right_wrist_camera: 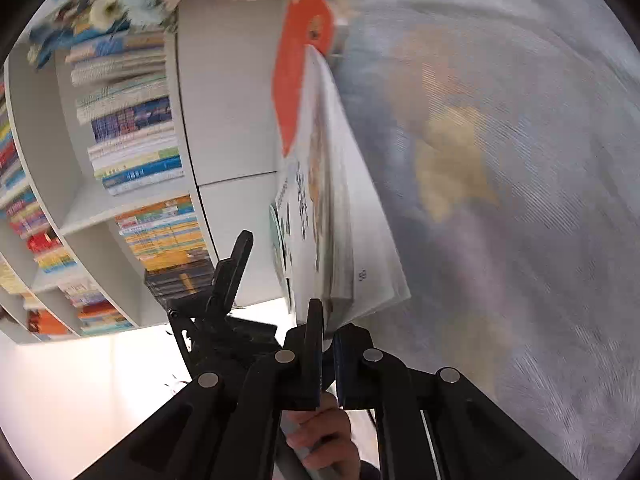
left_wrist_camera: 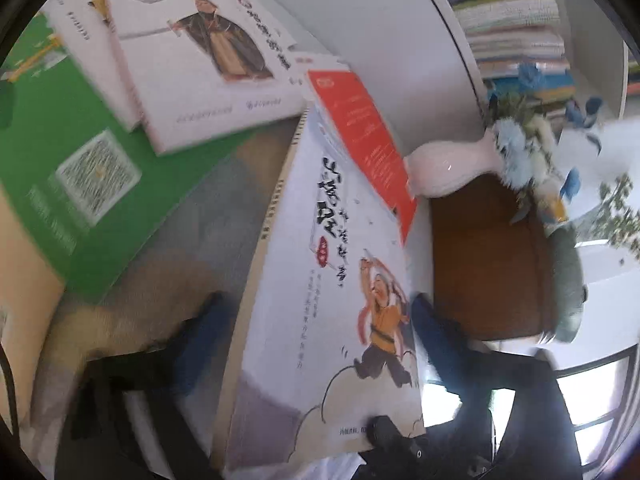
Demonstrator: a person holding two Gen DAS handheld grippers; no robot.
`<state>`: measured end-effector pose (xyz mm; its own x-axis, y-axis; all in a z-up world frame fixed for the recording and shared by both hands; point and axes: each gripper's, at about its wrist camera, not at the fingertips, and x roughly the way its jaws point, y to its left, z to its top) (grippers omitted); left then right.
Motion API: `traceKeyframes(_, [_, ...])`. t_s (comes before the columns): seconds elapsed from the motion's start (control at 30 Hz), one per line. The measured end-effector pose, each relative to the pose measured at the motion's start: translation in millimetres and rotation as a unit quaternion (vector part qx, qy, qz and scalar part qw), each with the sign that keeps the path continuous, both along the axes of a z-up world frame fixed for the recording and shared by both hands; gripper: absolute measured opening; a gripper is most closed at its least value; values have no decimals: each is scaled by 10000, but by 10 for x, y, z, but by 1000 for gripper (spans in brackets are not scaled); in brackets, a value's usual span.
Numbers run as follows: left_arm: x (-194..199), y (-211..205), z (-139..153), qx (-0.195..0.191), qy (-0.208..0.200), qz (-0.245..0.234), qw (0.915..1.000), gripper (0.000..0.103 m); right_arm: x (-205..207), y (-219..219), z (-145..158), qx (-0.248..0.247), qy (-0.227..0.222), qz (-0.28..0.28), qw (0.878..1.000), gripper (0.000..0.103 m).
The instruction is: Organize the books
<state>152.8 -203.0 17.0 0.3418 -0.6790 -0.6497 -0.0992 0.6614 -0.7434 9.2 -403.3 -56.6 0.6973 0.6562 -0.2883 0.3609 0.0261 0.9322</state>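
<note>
Thin, bendy white paper storybook [left_wrist_camera: 332, 280] held up on edge.
Right gripper [right_wrist_camera: 326, 320] pinches its near corner tight; left gripper [left_wrist_camera: 320, 364], half open, straddles it, pads apart. Grab near the spine.

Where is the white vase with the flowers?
In the left wrist view, the white vase is right of centre, beside the orange book and above a brown chair, with the bookshelf behind it.

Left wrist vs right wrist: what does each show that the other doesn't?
Left wrist only: a green book, two white picture books, a white vase and a brown seat. Right wrist only: the right gripper shut on the lifted books' corner, and a hand. Both: the lifted white book, the orange book and the bookshelf.
</note>
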Motion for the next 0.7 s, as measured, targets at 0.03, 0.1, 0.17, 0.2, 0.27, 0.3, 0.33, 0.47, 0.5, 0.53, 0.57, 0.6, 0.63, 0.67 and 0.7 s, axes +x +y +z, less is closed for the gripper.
traceKeyframes(0.03, [-35, 7, -23, 108, 139, 28, 9998, 23, -37, -6, -21, 23, 23, -43, 10000, 5])
traceKeyframes(0.1, [-73, 49, -136, -241, 477, 73, 9985, 17, -140, -37, -30, -214, 70, -48, 9997, 7])
traceKeyframes(0.17, [-108, 60, -198, -545, 583, 17, 9968, 12, -226, -71, -61, -368, 224, -103, 9990, 12])
traceKeyframes(0.2, [-132, 46, -199, -564, 592, -53, 9966, 9, -271, -98, -99, -382, 341, -208, 9985, 15])
traceKeyframes(0.27, [-188, 4, -166, -576, 514, -295, 9966, 8, -287, -144, -160, -322, 516, -291, 9977, 47])
traceKeyframes(0.3, [-218, -2, -148, -630, 491, -421, 9959, 7, -307, -188, -197, -128, 458, -368, 9982, 50])
traceKeyframes(0.33, [-264, 1, -141, -652, 501, -523, 9952, 7, -315, -235, -208, 83, 406, -414, 9983, 55])
traceKeyframes(0.47, [-455, -13, -202, -824, 631, -843, 9910, 7, -209, -417, -126, 304, 170, -391, 9986, 82])
traceKeyframes(0.5, [-504, -15, -215, -793, 637, -881, 9909, 7, -166, -468, -109, 295, 89, -318, 9990, 83])
traceKeyframes(0.53, [-550, -21, -245, -821, 674, -880, 9904, 7, -135, -495, -86, 247, 80, -282, 9993, 83])
traceKeyframes(0.57, [-570, -8, -284, -903, 752, -816, 9897, 7, -115, -543, -78, 182, 130, -292, 9993, 83])
traceKeyframes(0.6, [-579, 15, -316, -1034, 816, -722, 9887, 7, -117, -561, -73, 183, 126, -343, 9992, 82])
traceKeyframes(0.63, [-603, 42, -329, -1148, 824, -695, 9875, 7, -134, -580, -77, 177, 99, -427, 9989, 75])
traceKeyframes(0.67, [-601, 32, -321, -1231, 796, -734, 9865, 7, -156, -594, -81, 83, 95, -559, 9984, 53])
traceKeyframes(0.7, [-616, 48, -310, -1187, 779, -804, 9866, 8, -165, -601, -90, -121, 123, -580, 9982, 41])
